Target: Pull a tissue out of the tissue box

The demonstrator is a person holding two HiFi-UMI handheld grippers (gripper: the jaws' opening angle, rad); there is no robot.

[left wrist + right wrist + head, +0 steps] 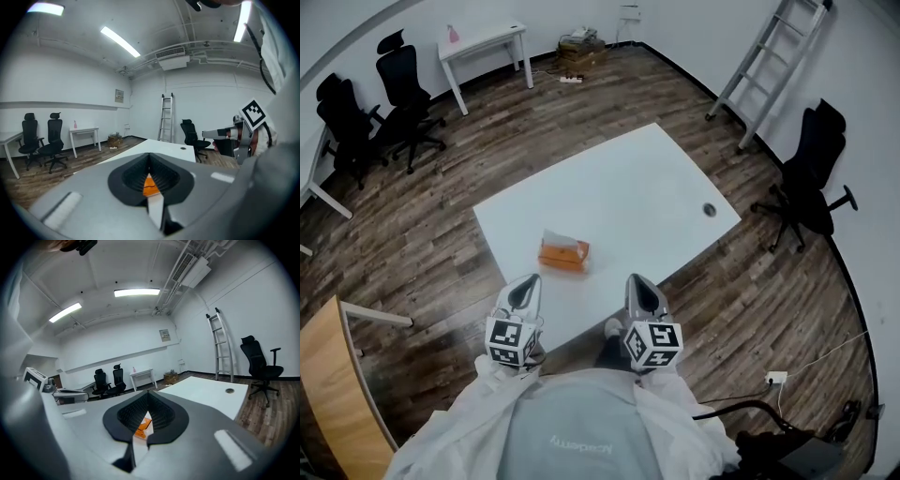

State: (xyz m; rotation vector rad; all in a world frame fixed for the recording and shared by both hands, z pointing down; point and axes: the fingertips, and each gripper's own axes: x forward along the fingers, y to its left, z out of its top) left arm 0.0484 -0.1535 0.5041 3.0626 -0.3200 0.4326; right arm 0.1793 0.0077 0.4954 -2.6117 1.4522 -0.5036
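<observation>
An orange tissue box (563, 255) lies on the white table (656, 178), towards its near left part, with a white tissue (556, 239) sticking up from its top. My left gripper (530, 281) hovers at the table's near edge, just short of the box and a little to its left, jaws together and empty. My right gripper (636, 281) is level with it, to the right of the box, also shut and empty. In the left gripper view the box (150, 185) shows through the gap below the joined jaw tips (149, 155). The right gripper view shows the box (142, 426) the same way.
A round cable hole (710, 209) sits near the table's right corner. Black office chairs (370, 112) stand at the far left and another chair (811, 173) at the right. A ladder (769, 66) leans on the far wall. A small white desk (483, 42) and a wooden desk (337, 394) are around.
</observation>
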